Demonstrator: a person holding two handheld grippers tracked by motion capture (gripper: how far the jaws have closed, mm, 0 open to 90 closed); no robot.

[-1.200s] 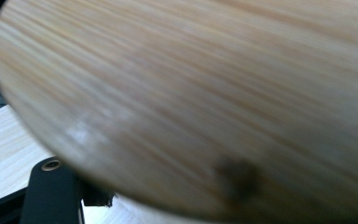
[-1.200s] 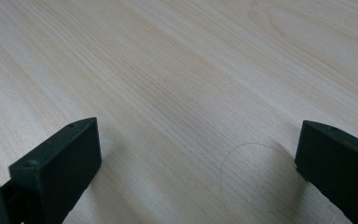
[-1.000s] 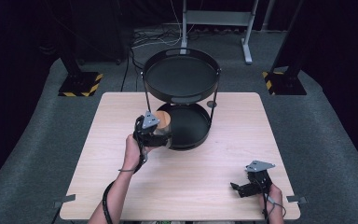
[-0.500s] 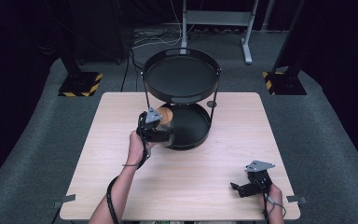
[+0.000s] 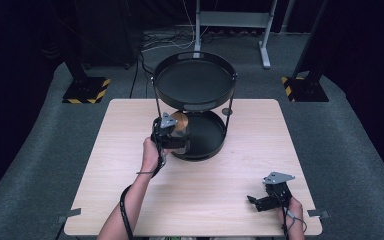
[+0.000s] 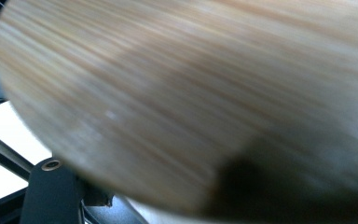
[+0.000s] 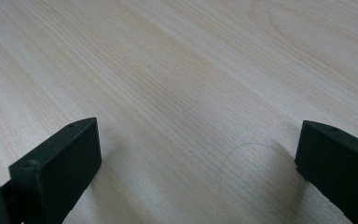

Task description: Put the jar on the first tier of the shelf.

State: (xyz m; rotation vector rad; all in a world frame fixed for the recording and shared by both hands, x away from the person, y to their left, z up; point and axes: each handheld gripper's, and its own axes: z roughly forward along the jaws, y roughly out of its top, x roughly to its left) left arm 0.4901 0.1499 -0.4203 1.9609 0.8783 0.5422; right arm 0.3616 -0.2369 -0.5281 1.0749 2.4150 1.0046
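A light wooden counter (image 5: 195, 190) with a pale, fine grain is seen from above, standing on a grey carpeted floor (image 5: 40, 150). The surroundings are kept dark, with black drapes along the far side and at both edges. 2 stand bases marked with yellow-and-black hazard stripes are placed on the floor, 1 at the left (image 5: 85, 90) and 1 at the right (image 5: 304, 88). A grey metal frame (image 5: 232, 22) is set behind the counter, and loose cables (image 5: 162, 40) are spread on the floor beside it.
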